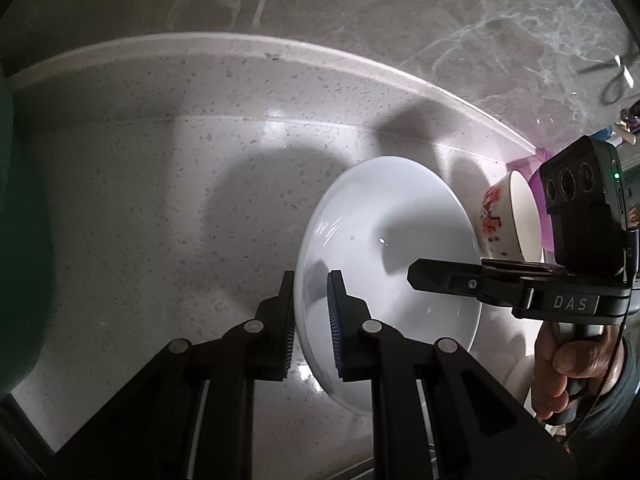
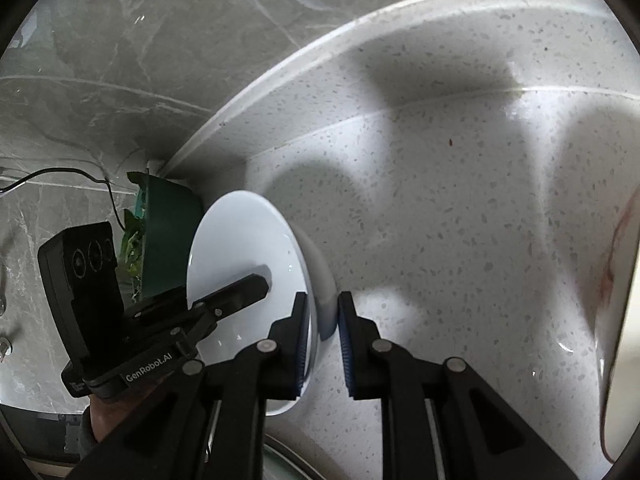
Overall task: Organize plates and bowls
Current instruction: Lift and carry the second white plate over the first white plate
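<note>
A white deep plate (image 1: 384, 240) sits in the middle of the speckled counter (image 1: 160, 200), held from both sides. In the left wrist view my left gripper (image 1: 312, 284) is shut on the plate's near rim, with one blue pad inside and one outside. My right gripper (image 1: 424, 276) reaches in from the right and pinches the opposite rim. From the right wrist view my right gripper (image 2: 323, 300) clamps the white deep plate (image 2: 248, 248) at its edge, and my left gripper (image 2: 256, 284) bites the far rim. I cannot tell whether the plate touches the counter.
A bowl with red markings (image 1: 504, 216) stands just right of the plate, with a pink thing (image 1: 538, 168) behind it. A dark green bowl (image 2: 168, 240) sits at the plate's other side. A marble wall (image 1: 400, 20) backs the counter. A person's hand (image 1: 568, 364) holds the right gripper's handle.
</note>
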Demonstrator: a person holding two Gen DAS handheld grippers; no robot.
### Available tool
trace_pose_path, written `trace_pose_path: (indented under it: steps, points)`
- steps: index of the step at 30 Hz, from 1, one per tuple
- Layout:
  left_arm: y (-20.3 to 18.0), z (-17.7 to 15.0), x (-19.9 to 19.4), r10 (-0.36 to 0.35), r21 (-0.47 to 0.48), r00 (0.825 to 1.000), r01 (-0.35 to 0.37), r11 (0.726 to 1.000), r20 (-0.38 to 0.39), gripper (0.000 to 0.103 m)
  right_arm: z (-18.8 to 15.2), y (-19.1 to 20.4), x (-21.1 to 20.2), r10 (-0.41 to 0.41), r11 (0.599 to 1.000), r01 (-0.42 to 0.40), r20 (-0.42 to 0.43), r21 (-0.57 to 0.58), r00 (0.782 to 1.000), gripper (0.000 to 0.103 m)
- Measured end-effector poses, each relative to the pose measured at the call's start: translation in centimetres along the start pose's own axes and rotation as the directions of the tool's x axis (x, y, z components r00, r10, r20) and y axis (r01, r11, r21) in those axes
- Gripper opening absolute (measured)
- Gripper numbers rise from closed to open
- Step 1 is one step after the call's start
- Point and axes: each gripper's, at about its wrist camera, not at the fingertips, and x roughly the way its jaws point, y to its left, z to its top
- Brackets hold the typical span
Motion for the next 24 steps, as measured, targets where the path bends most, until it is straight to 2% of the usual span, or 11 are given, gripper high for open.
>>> trace_pose_path:
  steps: [10, 17, 24]
  points:
    - [-3.8, -2.4, -3.2, -0.030, 0.035, 0.999, 0.030, 0.999, 0.009, 0.013, -2.9, 1.5, -4.7, 0.007, 1.000, -0.006, 0.044, -0.029, 0.999, 0.020]
    - [-9.0, -4.9, -5.5, -0.049, 0.090, 0.999, 0.047, 0.995, 0.013, 0.013, -6.9, 1.2, -9.0, 0.026, 0.999, -0.025, 0.058, -0.027, 0.998, 0.020]
    - [-16.1, -9.1, -5.3, -0.064, 0.156, 0.997, 0.068, 0.985, -0.030, 0.013, -11.7, -1.4, -14.4, 0.029, 1.000, -0.028, 0.095, -0.006, 0.995, 0.021]
